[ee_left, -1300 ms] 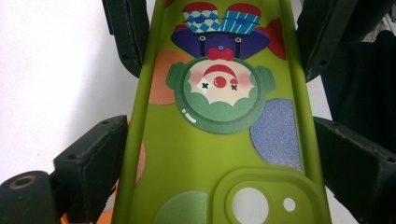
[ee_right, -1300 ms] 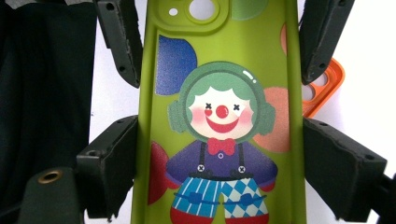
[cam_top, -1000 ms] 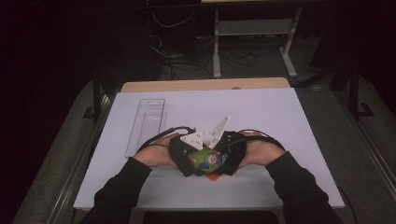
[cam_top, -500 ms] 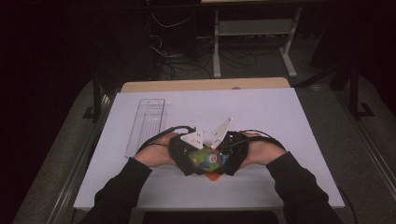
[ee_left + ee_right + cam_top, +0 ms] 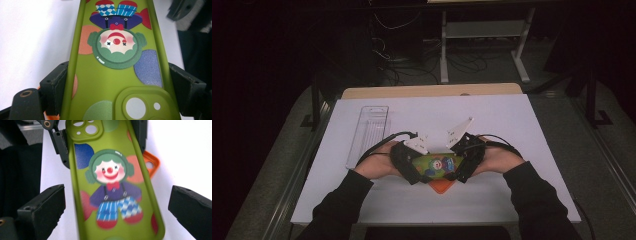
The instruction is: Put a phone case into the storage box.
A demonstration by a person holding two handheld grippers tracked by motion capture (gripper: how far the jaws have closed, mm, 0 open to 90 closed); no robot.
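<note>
White tabletop (image 5: 512, 125) spreads under your hands, with the green clown phone case (image 5: 437, 165) held just above an orange case (image 5: 443, 186). Your left gripper (image 5: 117, 82) clamps its camera end. Your right gripper (image 5: 115, 205) has just been opening, its jaws standing wide and clear of the case between them.

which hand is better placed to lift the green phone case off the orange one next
Left. The left tongs are clamped on the camera end of the green phone case, while the right tongs have just been opening and stand clear of its sides. The orange case lies underneath.
</note>
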